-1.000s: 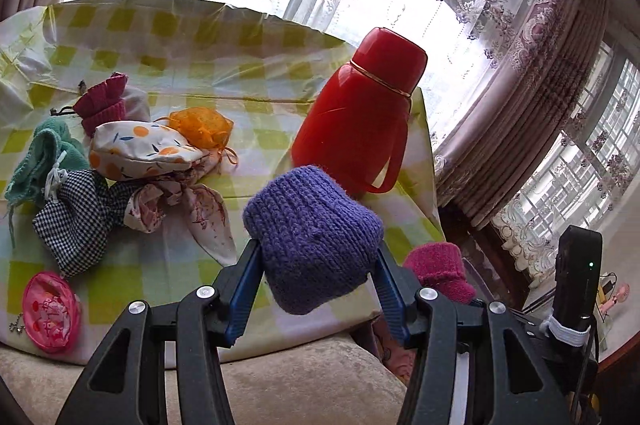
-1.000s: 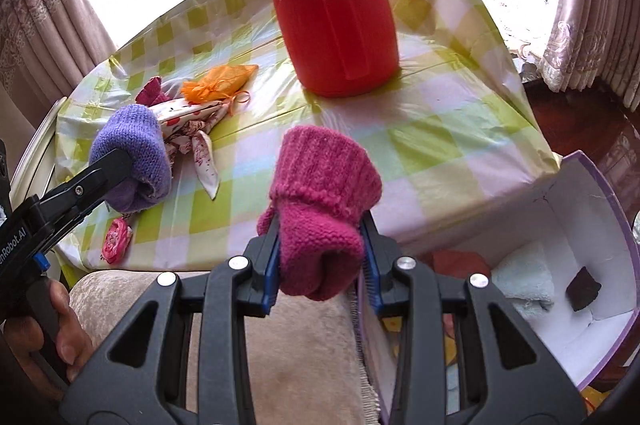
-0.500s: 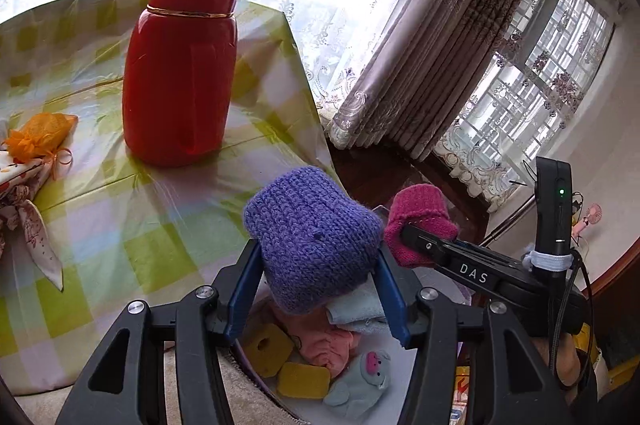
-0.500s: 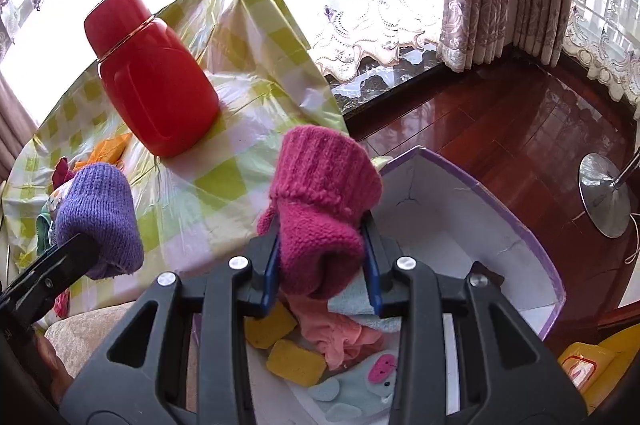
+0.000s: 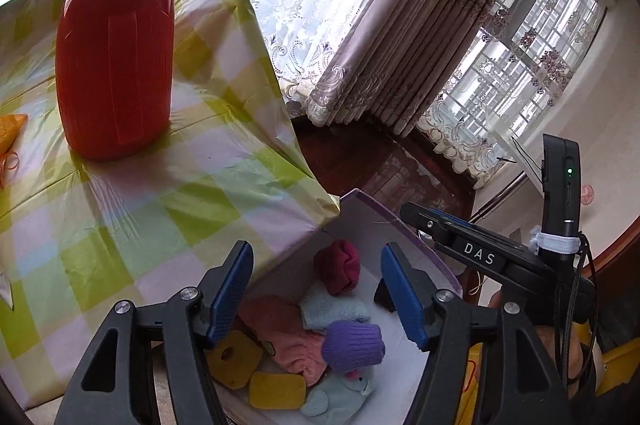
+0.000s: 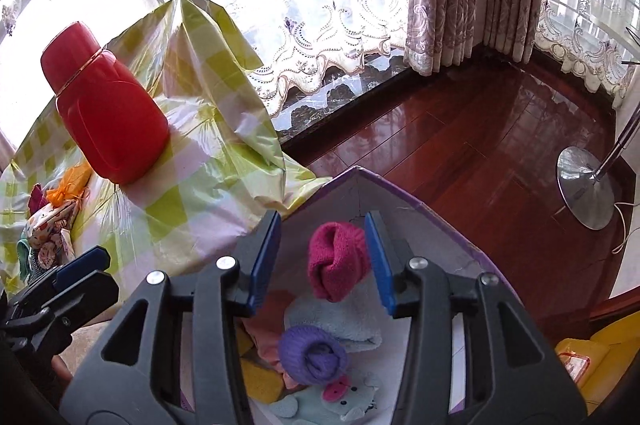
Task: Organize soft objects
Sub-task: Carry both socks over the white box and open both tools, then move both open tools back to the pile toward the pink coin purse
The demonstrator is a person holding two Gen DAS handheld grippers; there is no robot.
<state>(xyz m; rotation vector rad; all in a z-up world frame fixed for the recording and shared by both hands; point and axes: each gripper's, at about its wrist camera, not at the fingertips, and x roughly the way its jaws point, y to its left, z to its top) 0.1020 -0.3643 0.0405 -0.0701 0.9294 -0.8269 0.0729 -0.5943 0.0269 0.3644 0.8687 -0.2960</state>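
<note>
Left wrist view: left tongs [image 5: 316, 299] are opening, nothing between them; the purple sock [image 5: 352, 345] lies below in the box [image 5: 416, 241]. Right tongs [image 6: 320, 261] are opening too, the pink sock [image 6: 338, 265] loose beneath. Remaining pouches [image 6: 52, 225] lie leftward on the bench [image 6: 192, 201], nearer the left tongs.

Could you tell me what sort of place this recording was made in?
Most likely a room in a home: lace curtains at large windows, a polished wooden floor, and a table under a checked cloth with a red thermos on it.
</note>
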